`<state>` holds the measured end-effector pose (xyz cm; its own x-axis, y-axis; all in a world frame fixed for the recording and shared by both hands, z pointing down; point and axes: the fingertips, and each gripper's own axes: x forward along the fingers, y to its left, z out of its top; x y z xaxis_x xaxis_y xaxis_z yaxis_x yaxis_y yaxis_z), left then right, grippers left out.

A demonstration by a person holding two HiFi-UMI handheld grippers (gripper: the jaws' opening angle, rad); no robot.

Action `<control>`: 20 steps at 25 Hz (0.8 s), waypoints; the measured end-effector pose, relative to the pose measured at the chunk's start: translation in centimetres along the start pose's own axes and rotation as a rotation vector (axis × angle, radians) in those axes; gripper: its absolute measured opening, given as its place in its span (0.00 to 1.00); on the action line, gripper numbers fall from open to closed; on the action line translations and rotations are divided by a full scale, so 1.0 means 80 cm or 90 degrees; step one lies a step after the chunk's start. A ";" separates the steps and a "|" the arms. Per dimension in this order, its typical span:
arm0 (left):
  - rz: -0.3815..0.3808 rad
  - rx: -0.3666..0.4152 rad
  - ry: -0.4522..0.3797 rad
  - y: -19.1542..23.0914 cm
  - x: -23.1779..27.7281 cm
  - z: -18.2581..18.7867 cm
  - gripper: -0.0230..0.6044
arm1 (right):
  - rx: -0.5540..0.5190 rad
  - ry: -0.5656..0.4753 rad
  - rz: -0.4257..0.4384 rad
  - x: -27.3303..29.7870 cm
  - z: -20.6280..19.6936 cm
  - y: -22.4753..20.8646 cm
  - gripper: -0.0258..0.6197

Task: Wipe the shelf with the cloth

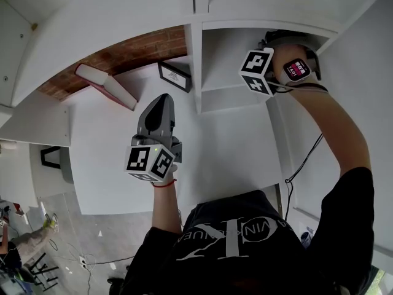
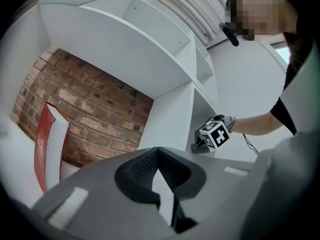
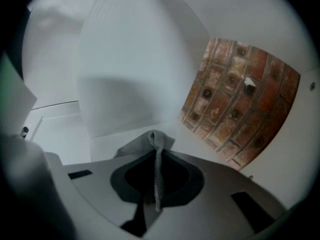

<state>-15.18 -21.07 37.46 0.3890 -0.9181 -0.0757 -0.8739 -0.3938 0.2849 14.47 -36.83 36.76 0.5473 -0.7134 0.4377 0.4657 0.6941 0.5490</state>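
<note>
A grey cloth (image 3: pixel 150 143) is pinched between the jaws of my right gripper (image 3: pixel 157 159), and a fold of it sticks out past the tips. That gripper reaches into a white shelf compartment (image 1: pixel 228 97) at the upper right. Its marker cube (image 1: pixel 258 71) and the hand with a wristwatch show there, while the jaws are hidden. The cloth hangs just above the white shelf board (image 3: pixel 105 141). My left gripper (image 1: pixel 164 100) is held out in front of the lower shelf with its tips together and nothing between them (image 2: pixel 159 154). From it the right gripper's cube (image 2: pixel 215 134) shows at the divider.
A red-and-white book (image 1: pixel 104 83) leans at the back left of the lower shelf, before a brick wall (image 2: pixel 100 109). A black picture frame (image 1: pixel 175 75) stands beside the vertical divider (image 1: pixel 195 66). A cable (image 1: pixel 304 161) hangs along the white side panel on the right.
</note>
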 end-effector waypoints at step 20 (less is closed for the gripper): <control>0.011 0.004 0.001 -0.003 -0.006 0.003 0.05 | 0.035 -0.122 0.025 -0.024 0.035 0.023 0.08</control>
<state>-15.21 -20.57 37.20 0.3748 -0.9245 -0.0692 -0.8820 -0.3785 0.2805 12.29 -34.48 38.91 0.4196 -0.6951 0.5838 0.4052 0.7190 0.5648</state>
